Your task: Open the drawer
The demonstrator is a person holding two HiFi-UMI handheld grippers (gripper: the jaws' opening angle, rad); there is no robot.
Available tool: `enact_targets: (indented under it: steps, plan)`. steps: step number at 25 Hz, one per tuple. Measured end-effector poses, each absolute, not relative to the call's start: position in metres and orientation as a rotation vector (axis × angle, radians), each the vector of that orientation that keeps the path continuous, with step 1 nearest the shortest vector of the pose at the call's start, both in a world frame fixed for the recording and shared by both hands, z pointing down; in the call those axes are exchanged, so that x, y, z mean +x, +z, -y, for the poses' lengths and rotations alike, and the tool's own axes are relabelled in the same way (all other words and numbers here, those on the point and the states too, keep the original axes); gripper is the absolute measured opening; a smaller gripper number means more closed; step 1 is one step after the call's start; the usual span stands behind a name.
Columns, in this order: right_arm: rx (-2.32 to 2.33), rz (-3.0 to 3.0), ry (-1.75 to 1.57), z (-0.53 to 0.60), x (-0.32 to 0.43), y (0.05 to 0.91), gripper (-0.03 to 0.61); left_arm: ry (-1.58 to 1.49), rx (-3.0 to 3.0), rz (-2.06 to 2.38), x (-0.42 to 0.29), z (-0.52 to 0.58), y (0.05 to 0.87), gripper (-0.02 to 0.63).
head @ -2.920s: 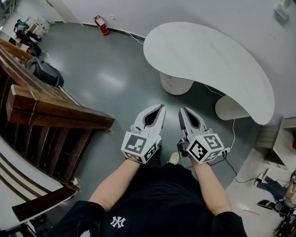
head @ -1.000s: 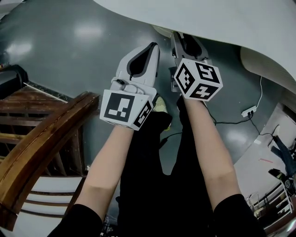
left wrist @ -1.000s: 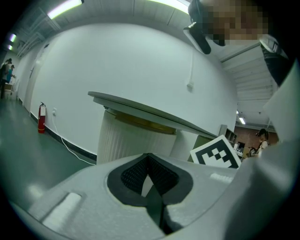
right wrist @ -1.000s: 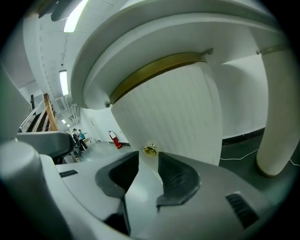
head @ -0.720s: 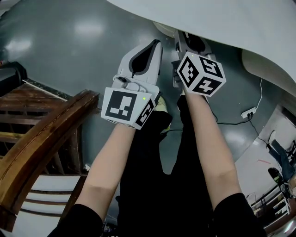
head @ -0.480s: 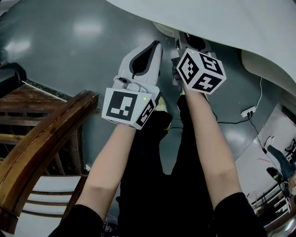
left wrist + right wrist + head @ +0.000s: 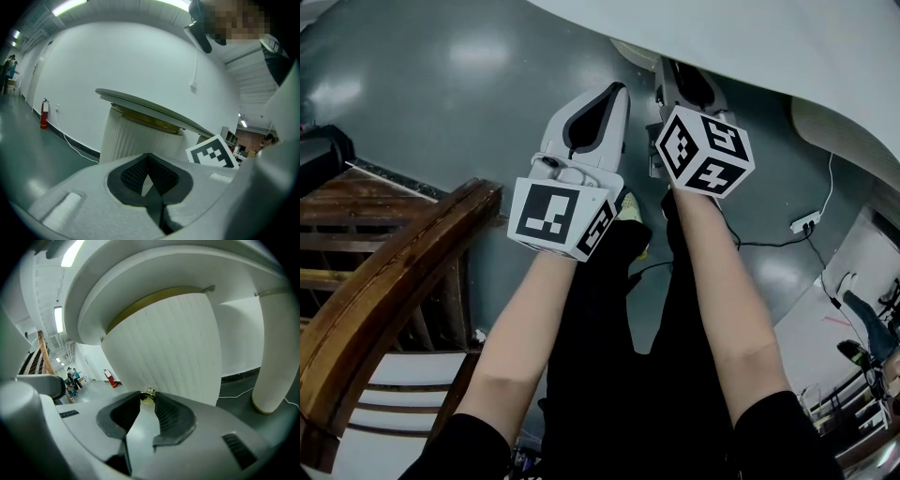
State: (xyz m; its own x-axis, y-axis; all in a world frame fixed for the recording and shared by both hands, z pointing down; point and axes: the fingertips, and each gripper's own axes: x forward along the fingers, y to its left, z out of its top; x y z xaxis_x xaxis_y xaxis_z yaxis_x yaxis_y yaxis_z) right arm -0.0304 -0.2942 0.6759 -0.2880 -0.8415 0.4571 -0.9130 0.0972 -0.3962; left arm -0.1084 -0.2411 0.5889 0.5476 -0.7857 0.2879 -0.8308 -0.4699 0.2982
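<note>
A white ribbed drawer unit (image 7: 178, 348) stands under the curved white tabletop (image 7: 750, 37), with a small brass knob (image 7: 149, 393) on its front. My right gripper (image 7: 148, 397) reaches under the table edge. Its jaws are closing, and the knob sits right between the fingertips, which touch it on both sides. In the head view only the right gripper's (image 7: 677, 77) body and marker cube show; its tips are hidden by the tabletop. My left gripper (image 7: 617, 90) hovers just left of it, shut and holding nothing, pointing at the same unit (image 7: 140, 136).
A wooden stair railing (image 7: 384, 281) runs along the left. A second white table leg (image 7: 276, 357) stands to the right, with a cable and power strip (image 7: 804, 223) on the grey floor. A red fire extinguisher (image 7: 43, 114) sits by the far wall.
Since the oldest frame I have come right up to the table, and the right gripper has gone under its edge. Over the last second both grippers have barely moved.
</note>
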Motion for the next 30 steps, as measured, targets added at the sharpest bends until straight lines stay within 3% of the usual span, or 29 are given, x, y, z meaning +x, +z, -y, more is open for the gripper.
enact_targets:
  steps: [30]
  plan:
    - [1.613, 2.127, 1.013, 0.152, -0.067, 0.685, 0.107, 0.196, 2.345, 1.310, -0.131, 0.160, 0.554, 0.009]
